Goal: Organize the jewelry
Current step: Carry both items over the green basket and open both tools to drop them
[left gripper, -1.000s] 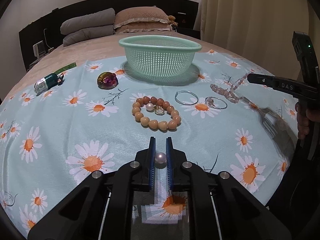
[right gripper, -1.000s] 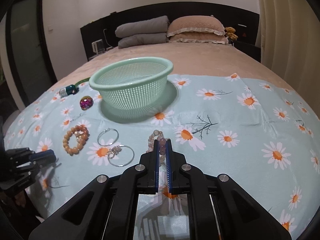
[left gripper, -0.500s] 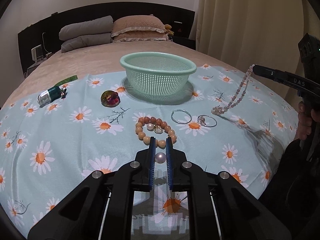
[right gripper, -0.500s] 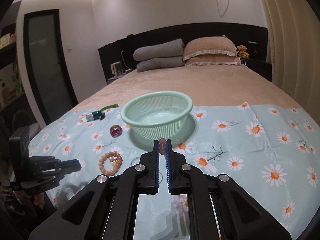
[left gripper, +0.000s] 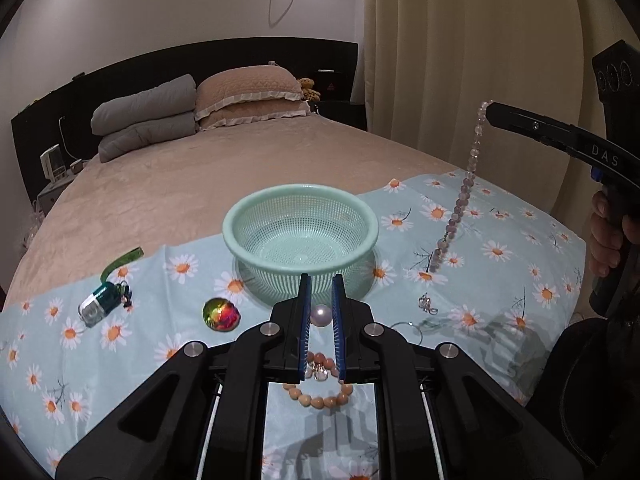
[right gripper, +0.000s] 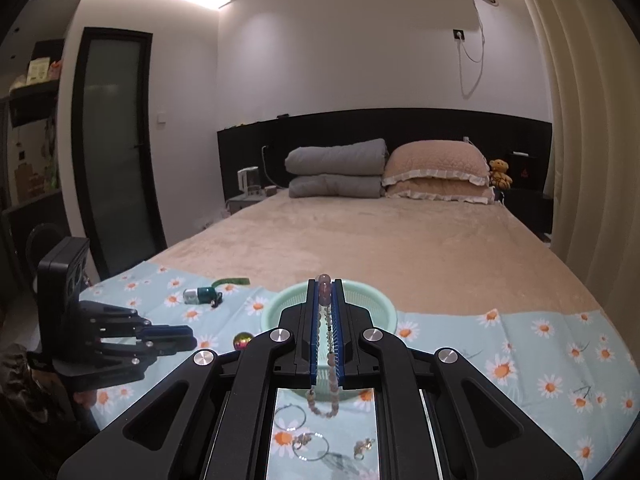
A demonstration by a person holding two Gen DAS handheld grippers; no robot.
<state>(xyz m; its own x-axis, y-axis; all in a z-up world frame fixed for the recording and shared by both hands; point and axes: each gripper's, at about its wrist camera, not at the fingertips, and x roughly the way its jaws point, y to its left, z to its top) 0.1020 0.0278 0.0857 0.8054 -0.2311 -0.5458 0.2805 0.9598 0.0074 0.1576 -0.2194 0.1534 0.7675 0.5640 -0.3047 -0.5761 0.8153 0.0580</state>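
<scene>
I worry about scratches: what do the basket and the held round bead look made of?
Basket: looks like matte mint plastic, judging by its moulded mesh walls and thick rim. Bead in the left gripper: glossy and pearly, with a soft highlight; real pearl or coated plastic, I cannot tell.
</scene>
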